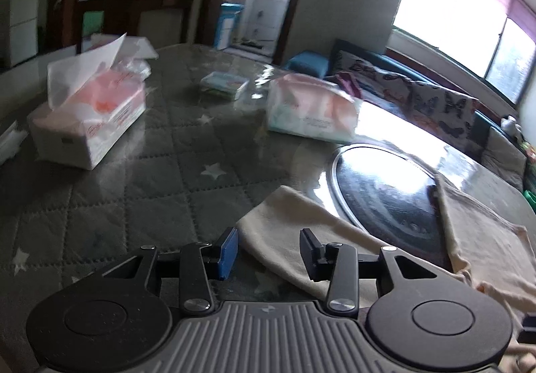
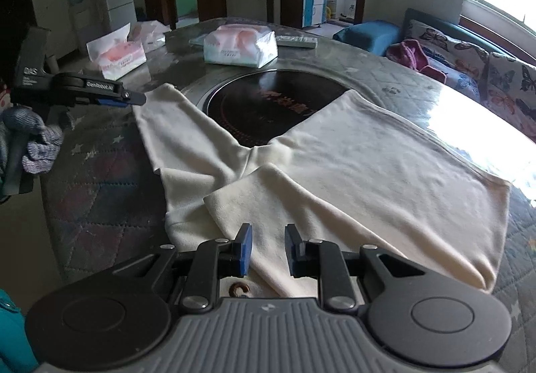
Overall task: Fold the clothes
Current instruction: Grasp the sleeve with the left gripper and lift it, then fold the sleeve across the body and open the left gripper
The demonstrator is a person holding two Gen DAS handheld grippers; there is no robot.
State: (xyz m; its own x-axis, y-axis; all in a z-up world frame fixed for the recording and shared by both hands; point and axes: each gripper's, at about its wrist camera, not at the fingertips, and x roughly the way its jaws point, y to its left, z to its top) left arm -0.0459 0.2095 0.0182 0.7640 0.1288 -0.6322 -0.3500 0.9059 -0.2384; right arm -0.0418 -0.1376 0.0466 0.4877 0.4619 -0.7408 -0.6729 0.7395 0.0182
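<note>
A: Where is the garment?

B: The cream garment [image 2: 351,151] lies spread on the round bench [image 2: 395,78], partly over the dark glass disc [image 2: 268,105] at the bench's middle. One long part runs up to the left, a broader part spreads right, and a folded flap lies across the near edge.

A: And the right claw?

B: The right claw [image 2: 268,250] hangs just over that near flap, its blue pads [image 2: 246,249] apart, released, with nothing between them.

A: The left one?

B: The left claw [image 1: 268,252] is also released, jaws spread, hovering over the end of the long left part of the garment. From the right wrist view it shows side-on at the far left, tip near the cloth's upper corner; whether it touches there, I cannot tell.

A: Anything else on the bench?

B: An open tissue box [image 1: 90,118], a soft tissue pack [image 1: 311,111], and a small flat packet [image 1: 224,84] beyond them. A butterfly-print sofa [image 1: 435,105] sits under the window.
</note>
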